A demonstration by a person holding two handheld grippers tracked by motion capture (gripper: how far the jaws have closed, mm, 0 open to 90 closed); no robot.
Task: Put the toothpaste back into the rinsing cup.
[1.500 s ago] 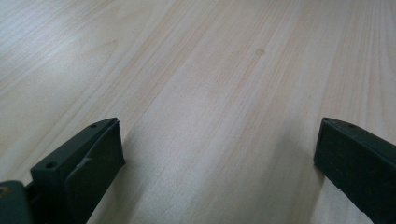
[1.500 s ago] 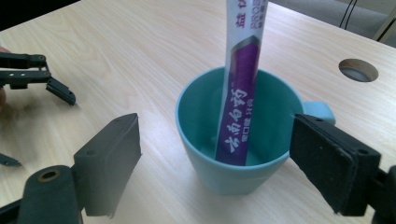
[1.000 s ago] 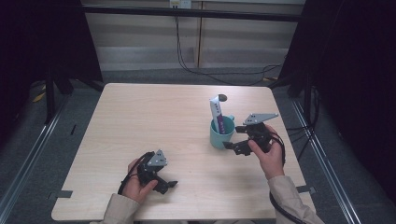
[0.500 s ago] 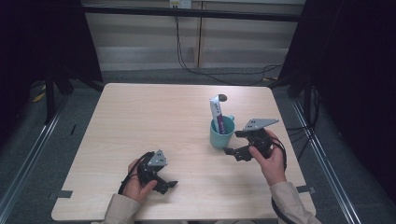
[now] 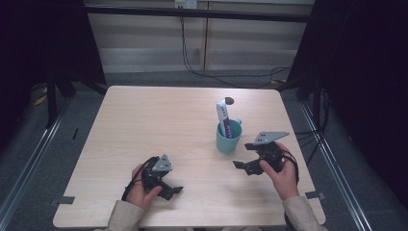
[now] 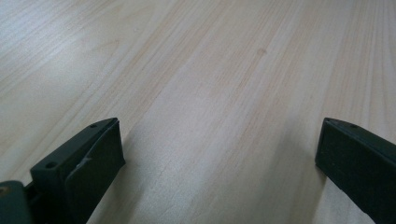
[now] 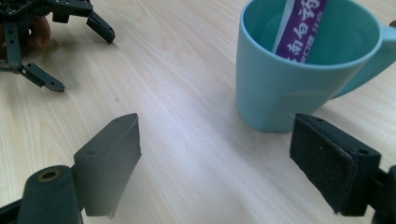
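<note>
Standing just beyond right claw [image 7: 215,163], teal mug [image 7: 299,70], jaws spread

Light falls evenly from overhead on the pale wooden table [image 5: 159,125], surroundings dark. Soft shadows lie under both grippers' black jaws; near foreground slightly blurred.

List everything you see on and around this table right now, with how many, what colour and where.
Mug: one, teal, right of table centre, handle toward the far right.
Tube: one, white and purple, upright in the mug, dark cap on top.
Table: one, light wood, on a grey floor.
Left gripper: one, black, near edge left, open, empty.
Right gripper: one, black, just near side of the mug, open, empty.
Hands: two, one holding each gripper.
</note>
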